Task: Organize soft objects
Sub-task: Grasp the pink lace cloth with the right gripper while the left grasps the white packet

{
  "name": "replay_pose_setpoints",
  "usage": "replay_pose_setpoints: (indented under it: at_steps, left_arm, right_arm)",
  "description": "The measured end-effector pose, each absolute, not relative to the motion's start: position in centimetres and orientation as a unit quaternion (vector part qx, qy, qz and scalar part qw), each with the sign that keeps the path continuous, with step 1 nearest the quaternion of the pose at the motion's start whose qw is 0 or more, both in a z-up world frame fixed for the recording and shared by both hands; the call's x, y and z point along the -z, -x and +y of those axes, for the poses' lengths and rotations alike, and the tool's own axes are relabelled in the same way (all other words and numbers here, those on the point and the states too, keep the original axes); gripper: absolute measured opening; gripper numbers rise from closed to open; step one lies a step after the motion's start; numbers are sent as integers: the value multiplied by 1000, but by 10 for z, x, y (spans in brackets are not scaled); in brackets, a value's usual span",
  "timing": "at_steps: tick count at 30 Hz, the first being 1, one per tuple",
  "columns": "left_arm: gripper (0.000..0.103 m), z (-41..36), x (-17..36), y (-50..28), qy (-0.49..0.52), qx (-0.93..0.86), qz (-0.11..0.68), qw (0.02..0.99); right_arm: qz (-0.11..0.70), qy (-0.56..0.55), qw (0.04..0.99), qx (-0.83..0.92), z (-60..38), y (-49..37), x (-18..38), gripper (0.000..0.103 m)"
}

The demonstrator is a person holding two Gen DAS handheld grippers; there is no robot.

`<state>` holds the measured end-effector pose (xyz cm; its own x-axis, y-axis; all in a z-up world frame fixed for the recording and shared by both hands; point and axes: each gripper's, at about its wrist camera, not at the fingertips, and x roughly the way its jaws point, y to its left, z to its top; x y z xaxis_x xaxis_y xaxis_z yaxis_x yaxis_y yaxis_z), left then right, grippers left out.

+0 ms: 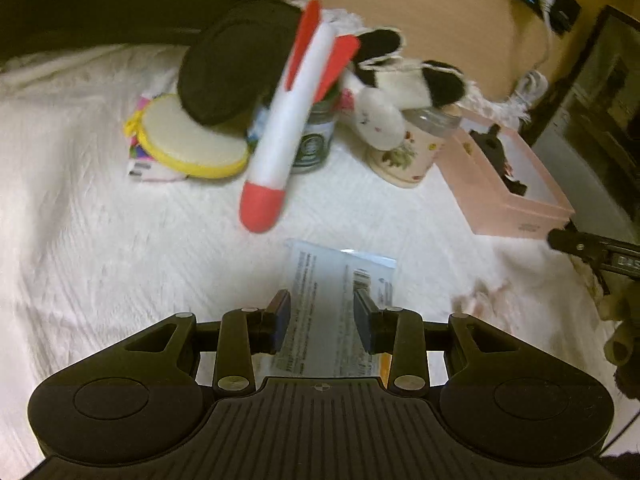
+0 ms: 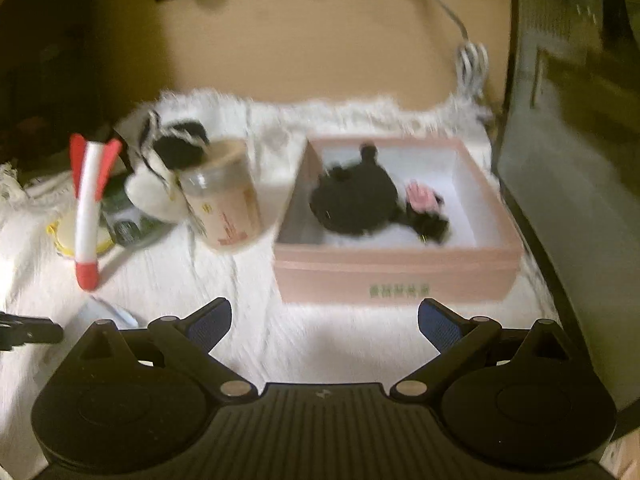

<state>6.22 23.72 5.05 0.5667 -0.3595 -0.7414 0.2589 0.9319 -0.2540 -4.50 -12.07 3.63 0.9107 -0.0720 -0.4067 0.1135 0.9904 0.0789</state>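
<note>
A white plush rocket (image 1: 280, 120) with a red nose and red fins leans against a black round cushion (image 1: 236, 60); it also shows at the left of the right wrist view (image 2: 89, 208). A black-and-white plush (image 1: 400, 88) lies over a floral jar (image 1: 412, 148). A pink box (image 2: 400, 272) holds a black plush (image 2: 354, 204) and a small pink-and-black toy (image 2: 424, 208). My left gripper (image 1: 322, 316) is open over a clear printed packet (image 1: 332, 304), empty. My right gripper (image 2: 324, 320) is open wide and empty, in front of the pink box.
A yellow-rimmed round pad (image 1: 192, 140) lies on colourful packets. A green-labelled jar (image 1: 316, 136) stands behind the rocket. All rest on a white fringed cloth (image 1: 100, 220). A white cable (image 2: 472, 60) lies on the tan surface behind. A dark cabinet (image 2: 580, 160) stands at the right.
</note>
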Motion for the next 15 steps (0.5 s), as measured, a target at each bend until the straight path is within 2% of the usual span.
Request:
replay_pose_setpoints:
  at_steps: [15]
  left_arm:
    - [39,177,-34,-44,-76,222,428,873]
  right_arm:
    - [292,-95,946,103,-146,40,11,100]
